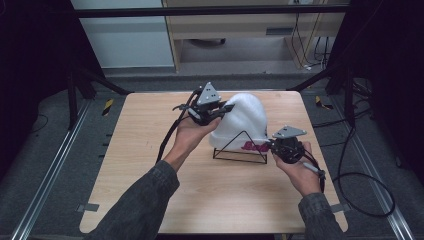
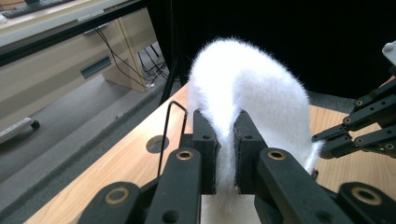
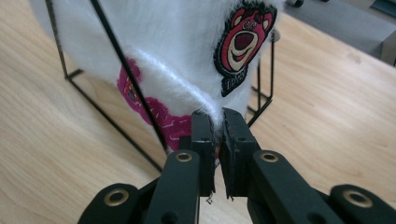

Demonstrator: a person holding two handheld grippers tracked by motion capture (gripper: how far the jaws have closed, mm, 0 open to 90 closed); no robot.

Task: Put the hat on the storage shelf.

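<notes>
One white hat [image 1: 242, 120] sits over one black wire stand [image 1: 240, 148] near the middle of the table [image 1: 150, 150], toward its far half. Two claws hold it: the left claw [image 1: 223, 111] pinches the fluffy crown at about 10 o'clock, and the right claw [image 1: 269, 146] pinches the brim at about 4 o'clock, beside a bear patch [image 3: 243, 44]. Bare wood lies open toward 6, 9 and 3 o'clock; the far edge is closer.
</notes>
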